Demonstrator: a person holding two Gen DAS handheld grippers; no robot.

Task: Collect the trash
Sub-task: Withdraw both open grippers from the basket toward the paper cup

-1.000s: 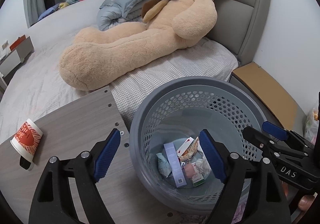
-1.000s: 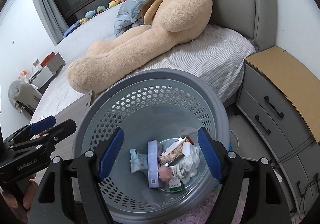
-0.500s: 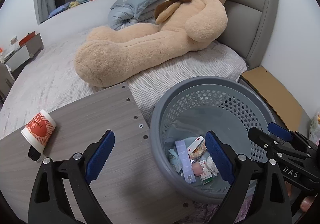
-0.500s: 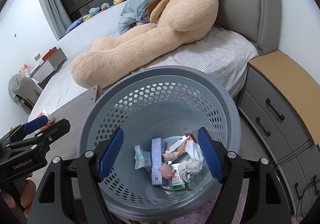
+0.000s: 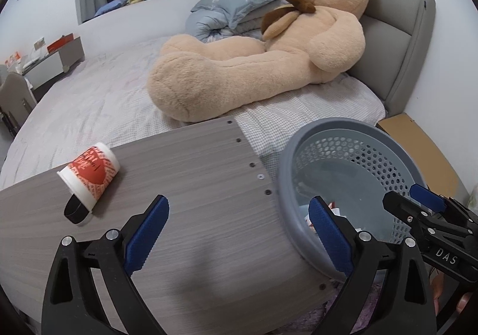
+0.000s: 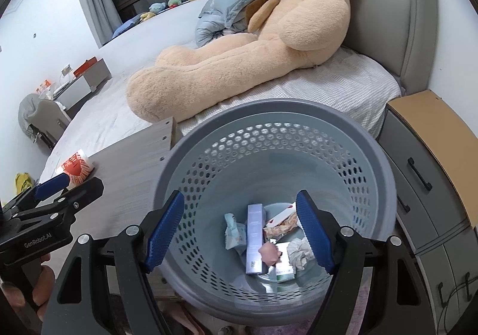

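Left wrist view: our left gripper [image 5: 236, 233], jaws just opened wide and empty, faces the red-and-white paper cup [image 5: 89, 175], left of the grey perforated plastic basket [image 5: 352, 132] already holding wrappers.

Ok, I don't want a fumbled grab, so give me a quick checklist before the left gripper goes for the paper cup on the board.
1. Left gripper empty, jaws just opened wide: ok.
2. Paper cup lying on its side on the wooden board, nothing on top of it: ok.
3. Cup between the left fingers: not ok, it lies off to their left.
4. Basket open-topped with room above the trash: ok.
5. Right gripper empty, over the basket: ok.
6. Cup empty: cannot tell.
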